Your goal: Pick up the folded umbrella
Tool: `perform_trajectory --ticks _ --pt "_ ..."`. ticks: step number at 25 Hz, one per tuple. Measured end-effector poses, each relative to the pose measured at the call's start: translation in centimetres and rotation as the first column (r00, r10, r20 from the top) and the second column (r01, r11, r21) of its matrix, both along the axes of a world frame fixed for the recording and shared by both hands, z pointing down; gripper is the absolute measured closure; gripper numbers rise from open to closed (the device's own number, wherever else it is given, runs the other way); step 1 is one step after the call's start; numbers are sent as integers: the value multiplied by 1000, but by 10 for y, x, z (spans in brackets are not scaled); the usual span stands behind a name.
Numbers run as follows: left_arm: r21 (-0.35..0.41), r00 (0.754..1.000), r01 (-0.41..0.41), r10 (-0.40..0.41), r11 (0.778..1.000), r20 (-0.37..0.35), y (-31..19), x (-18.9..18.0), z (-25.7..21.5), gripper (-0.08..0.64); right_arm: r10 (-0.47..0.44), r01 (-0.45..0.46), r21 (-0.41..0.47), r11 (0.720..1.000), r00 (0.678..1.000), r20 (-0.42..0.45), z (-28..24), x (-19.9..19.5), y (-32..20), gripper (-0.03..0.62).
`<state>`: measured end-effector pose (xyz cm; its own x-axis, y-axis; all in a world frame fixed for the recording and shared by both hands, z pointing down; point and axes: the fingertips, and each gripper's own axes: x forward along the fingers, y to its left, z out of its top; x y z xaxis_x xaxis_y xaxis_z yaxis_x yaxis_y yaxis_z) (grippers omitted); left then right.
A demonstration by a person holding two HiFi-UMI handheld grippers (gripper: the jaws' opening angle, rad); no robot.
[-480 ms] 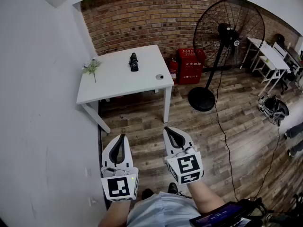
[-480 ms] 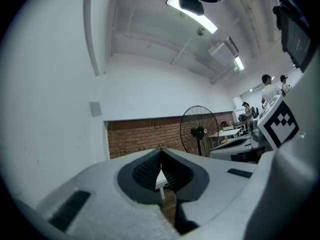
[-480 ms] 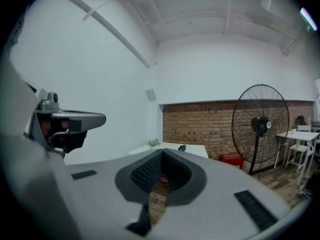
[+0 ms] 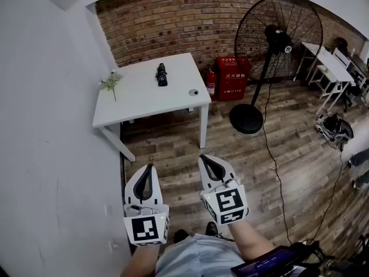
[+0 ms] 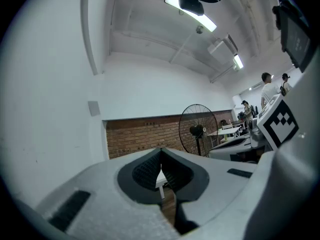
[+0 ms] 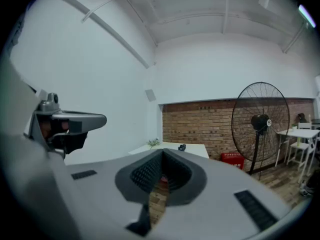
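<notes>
A tall pedestal fan (image 4: 279, 39) stands to the right of the white table (image 4: 144, 100). You hold your left gripper (image 4: 149, 167) and right gripper (image 4: 206, 159) side by side, well short of that table, each with jaws pressed together on nothing. The folded umbrella (image 4: 162, 74) lies near the table's far edge.

The ceiling strip lights (image 5: 207, 23) wash the room evenly bright, with a soft shadow under the white table (image 4: 144, 94). Every view bulges and darkens at its edges; close foreground looks blurred.
</notes>
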<state>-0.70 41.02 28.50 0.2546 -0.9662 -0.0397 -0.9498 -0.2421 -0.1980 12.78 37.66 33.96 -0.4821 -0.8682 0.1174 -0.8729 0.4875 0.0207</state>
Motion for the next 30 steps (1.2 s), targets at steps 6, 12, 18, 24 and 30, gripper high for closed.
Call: perform_trajectory --ticks 6,12,18,24,30 --pt "-10 1000 1 -1 1000 6 -4 9 4 554 -42 44 -23 999 998 50 4 3 -3 384" --pt "-11 1000 8 -8 1000 21 -8 25 1 554 -44 44 -5 999 998 47 4 21 -6 281" --pt "-14 999 40 -39 999 28 -9 42 4 554 -65 65 8 998 997 41 4 42 -10 276" --pt "-15 998 63 -62 998 26 -16 56 4 554 -94 93 17 996 995 44 0 50 -19 278" --pt "-21 996 84 -83 996 31 -26 52 7 554 -98 98 5 995 994 51 4 50 -34 282"
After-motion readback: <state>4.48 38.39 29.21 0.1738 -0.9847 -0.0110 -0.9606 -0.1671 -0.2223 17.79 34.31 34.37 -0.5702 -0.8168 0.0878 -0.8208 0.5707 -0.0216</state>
